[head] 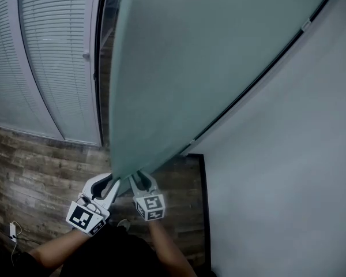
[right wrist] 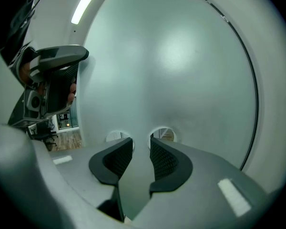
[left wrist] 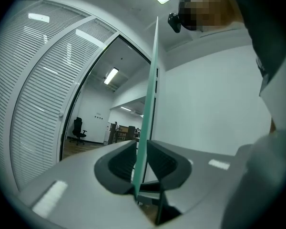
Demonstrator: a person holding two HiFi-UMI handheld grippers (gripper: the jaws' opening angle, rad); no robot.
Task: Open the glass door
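Note:
The frosted glass door point(head: 190, 68) stands swung out of its frame, its free edge reaching down toward me. My left gripper point(head: 112, 183) sits astride that edge. In the left gripper view the thin glass edge point(left wrist: 150, 104) runs upright between the pads, and the left gripper point(left wrist: 139, 149) is shut on it. My right gripper point(head: 139, 180) is just right of it, against the door's broad face. In the right gripper view the right gripper point(right wrist: 141, 147) is open with nothing between its jaws, facing the frosted pane point(right wrist: 181, 70). Two small round spots point(right wrist: 163, 133) show in the glass by its tips.
Slatted blind panels point(head: 46, 56) and the dark doorway frame point(head: 101, 68) are at the left. A plain white wall point(head: 288, 183) is on the right. Wood-pattern floor point(head: 40, 166) lies below, with a small plug and cable point(head: 12, 231). An office chair point(left wrist: 76, 128) stands beyond the doorway.

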